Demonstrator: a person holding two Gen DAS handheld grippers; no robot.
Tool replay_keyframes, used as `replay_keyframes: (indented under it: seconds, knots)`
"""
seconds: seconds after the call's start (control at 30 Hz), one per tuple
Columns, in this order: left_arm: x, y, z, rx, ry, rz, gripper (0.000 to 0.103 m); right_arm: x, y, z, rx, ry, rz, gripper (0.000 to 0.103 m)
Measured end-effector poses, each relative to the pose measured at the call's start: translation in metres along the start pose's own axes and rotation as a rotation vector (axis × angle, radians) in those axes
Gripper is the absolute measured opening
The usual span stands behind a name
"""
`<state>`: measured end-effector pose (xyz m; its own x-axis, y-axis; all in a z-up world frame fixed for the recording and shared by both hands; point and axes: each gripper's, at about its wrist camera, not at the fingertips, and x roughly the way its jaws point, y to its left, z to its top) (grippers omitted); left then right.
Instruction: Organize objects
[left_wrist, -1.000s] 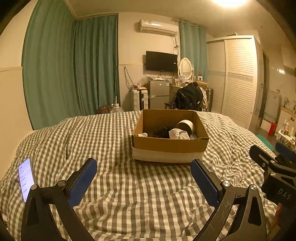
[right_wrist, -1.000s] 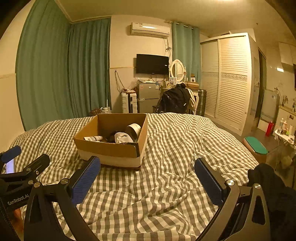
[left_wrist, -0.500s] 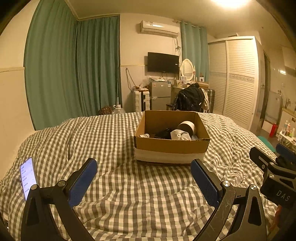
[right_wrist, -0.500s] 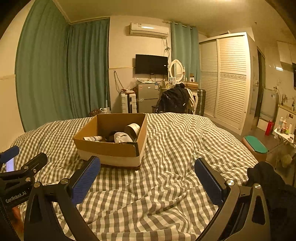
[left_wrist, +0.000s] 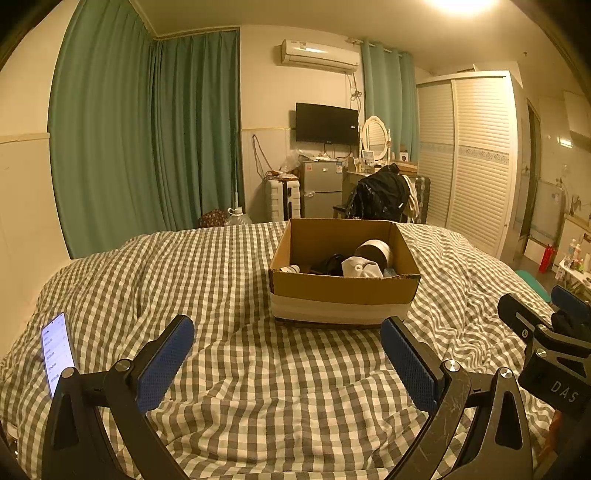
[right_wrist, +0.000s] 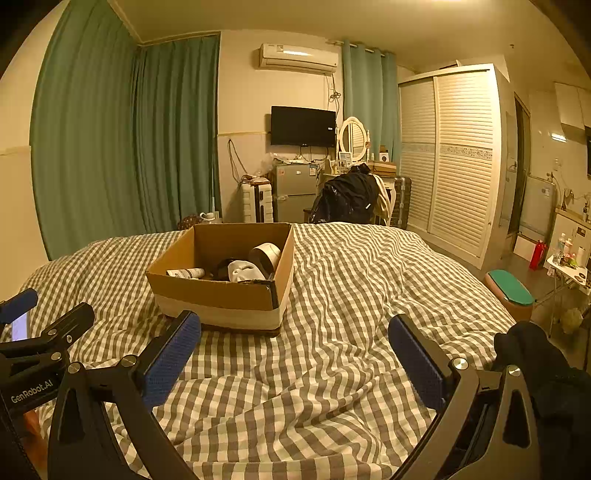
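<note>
Cardboard box (left_wrist: 343, 291) sits on bed ahead of both grippers' wide-spread, empty fingers (left_wrist: 166, 363).

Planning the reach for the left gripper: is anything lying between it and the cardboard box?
Nothing visible: only bare checked bedding lies between the open left gripper and the cardboard box. The phone lies off to the left.

A lived-in bedroom — a checked bed (left_wrist: 229, 280) fills the near view, with green curtains (left_wrist: 147, 129), a wardrobe (left_wrist: 476, 155), TV (left_wrist: 327, 123) and vanity mirror (left_wrist: 375, 134) far off.
</note>
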<state>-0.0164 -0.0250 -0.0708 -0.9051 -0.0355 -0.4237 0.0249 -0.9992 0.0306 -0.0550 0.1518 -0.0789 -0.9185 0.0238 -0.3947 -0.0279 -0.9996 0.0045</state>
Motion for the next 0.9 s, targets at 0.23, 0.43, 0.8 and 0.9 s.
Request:
replay_keyframes:
  seconds: [0.23, 0.43, 0.8, 0.9]
  knots:
    - [-0.0003, -0.0001, -0.0002, -0.003, 0.002, 0.005, 0.103, 0.0002, 0.0003, -0.0003, 0.000, 0.000, 0.000, 0.102]
    - [-0.0009, -0.0007, -0.0001, -0.004, 0.000, 0.018, 0.103, 0.0001, 0.0000, -0.0002, 0.000, 0.000, 0.000, 0.102]
    - [-0.0005, 0.0000, -0.0001, -0.007, -0.001, 0.019, 0.103, 0.0007, 0.0003, -0.0015, -0.001, 0.002, 0.000, 0.102]
    - [-0.0006, 0.0001, -0.0002, -0.006, -0.001, 0.019, 0.103, 0.0011, 0.0006, -0.0021, -0.001, 0.003, -0.001, 0.102]
